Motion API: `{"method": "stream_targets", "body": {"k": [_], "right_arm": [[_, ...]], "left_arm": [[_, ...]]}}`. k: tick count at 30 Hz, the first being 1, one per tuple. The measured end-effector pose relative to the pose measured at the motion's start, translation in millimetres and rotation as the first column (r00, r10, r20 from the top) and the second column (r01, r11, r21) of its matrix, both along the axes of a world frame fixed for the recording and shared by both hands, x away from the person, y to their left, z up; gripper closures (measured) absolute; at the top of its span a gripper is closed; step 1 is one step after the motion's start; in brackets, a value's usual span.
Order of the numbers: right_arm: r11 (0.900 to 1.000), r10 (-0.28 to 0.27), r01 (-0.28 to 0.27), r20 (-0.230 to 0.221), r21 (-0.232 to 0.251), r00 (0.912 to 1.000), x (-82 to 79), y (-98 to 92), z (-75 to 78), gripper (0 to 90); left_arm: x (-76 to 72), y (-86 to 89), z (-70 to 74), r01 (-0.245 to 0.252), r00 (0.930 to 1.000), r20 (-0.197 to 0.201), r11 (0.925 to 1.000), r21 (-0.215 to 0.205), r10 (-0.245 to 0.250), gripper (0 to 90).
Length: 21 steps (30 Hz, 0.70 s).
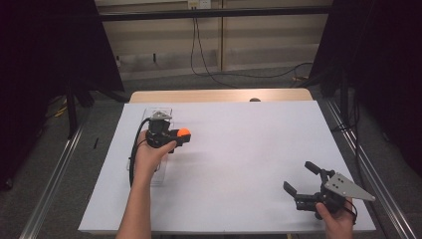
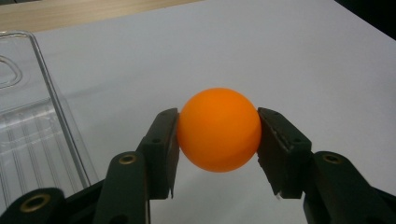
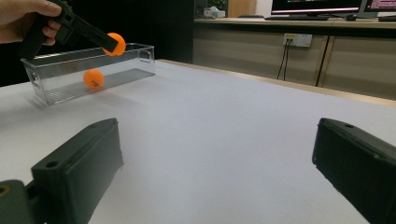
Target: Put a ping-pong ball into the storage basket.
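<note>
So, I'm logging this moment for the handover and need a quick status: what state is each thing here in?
Left gripper: shut on the held orange ball.
Held orange ball: clamped between the pads, lifted off the table, beside the clear bin.
Right gripper: open, nothing between its jaws.
Clear bin: upright, no lid, one ball inside.
Second orange ball: resting on the bin's floor.
White table: bare between the two grippers.

Clear bin (image 1: 158,112) blocks table's left side; white table top (image 1: 239,149) between tongs open.
</note>
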State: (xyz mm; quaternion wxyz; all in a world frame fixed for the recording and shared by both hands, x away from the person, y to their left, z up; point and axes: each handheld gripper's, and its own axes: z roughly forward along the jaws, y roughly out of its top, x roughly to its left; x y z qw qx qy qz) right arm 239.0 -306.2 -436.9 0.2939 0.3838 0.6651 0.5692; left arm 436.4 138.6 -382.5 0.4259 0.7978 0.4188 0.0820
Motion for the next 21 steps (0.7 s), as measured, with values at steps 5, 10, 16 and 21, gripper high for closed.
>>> {"method": "stream_targets", "body": {"k": [5, 10, 16, 21], "right_arm": [[1.000, 0.003, -0.003, 0.000, -0.001, 1.0000, 0.1, 0.2, -0.1, 1.0], [1.000, 0.002, -0.002, 0.000, -0.001, 1.0000, 0.3, 0.3, -0.2, 1.0], [1.000, 0.004, -0.004, 0.001, -0.002, 1.0000, 0.2, 0.6, -0.2, 1.0], [1.000, 0.003, -0.003, 0.000, -0.001, 1.0000, 0.0, 0.4, -0.1, 1.0]], "left_arm": [[0.4, 3.3, 0.4, -0.002, 1.0000, 0.003, 0.9999, 0.010, 0.002, 50.8], [0.7, 5.4, -0.1, -0.015, 0.9999, 0.003, 0.9999, 0.003, 0.015, 50.8], [1.2, 9.3, 0.2, -0.020, 0.9998, 0.001, 0.9998, 0.005, 0.020, 50.8], [1.2, 12.7, 0.2, -0.025, 0.9997, 0.004, 0.9996, 0.008, 0.025, 50.8]]}}
